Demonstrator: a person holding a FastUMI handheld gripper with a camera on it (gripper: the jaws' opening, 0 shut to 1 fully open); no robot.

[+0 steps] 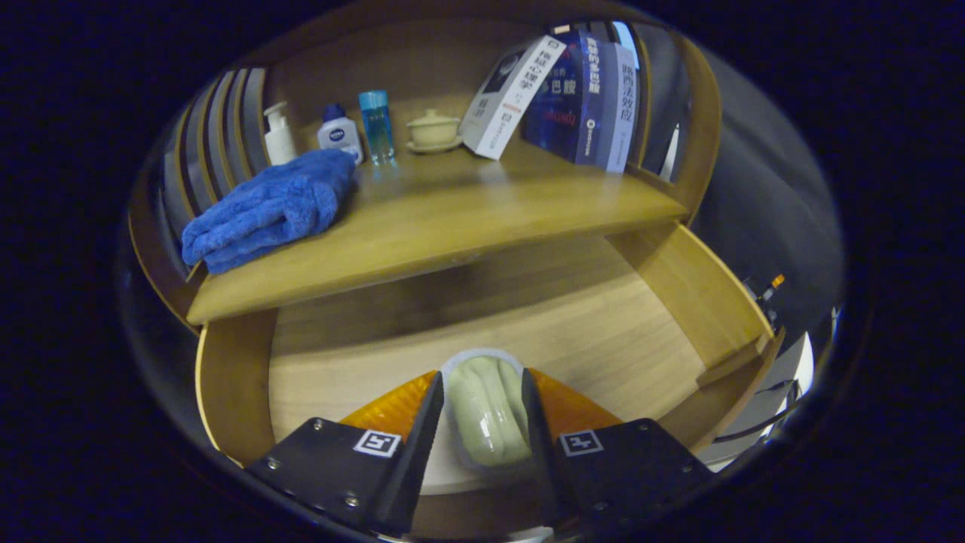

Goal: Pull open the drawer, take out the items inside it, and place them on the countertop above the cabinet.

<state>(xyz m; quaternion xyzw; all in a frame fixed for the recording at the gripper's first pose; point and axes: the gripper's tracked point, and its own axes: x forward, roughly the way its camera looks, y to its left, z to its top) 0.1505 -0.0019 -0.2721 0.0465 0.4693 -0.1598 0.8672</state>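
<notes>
- over the open drawer [663, 302], the claw [482, 411] sits closed on a pale green packet [486, 411]; both fingers press its sides, and the packet is held above the drawer floor.
- the drawer is pulled out under the counter [452, 219]; its floor is light wood with a visible grain, its side walls a warmer, darker wood.
- the counter is a smooth wooden top with a soft sheen, lying beyond the claw and above the drawer.
- a folded blue towel [264, 211] lies at the counter's left end.
- behind the towel, near the back panel, stand a white pump bottle [279, 136], a small white bottle [339, 134] with a blue cap, and a clear blue bottle [376, 127], close together in a row.
- just right of them sits a cream lidded cup [433, 130] on a saucer.
- further right, a white book [513, 96] leans against upright blue books [584, 98].
- wooden slats [226, 128] close the left side of the counter, and a curved wooden rail [697, 113] the right.
- beyond the right side is dim grey space; cables [761, 422] show near the drawer's right front corner.
</notes>
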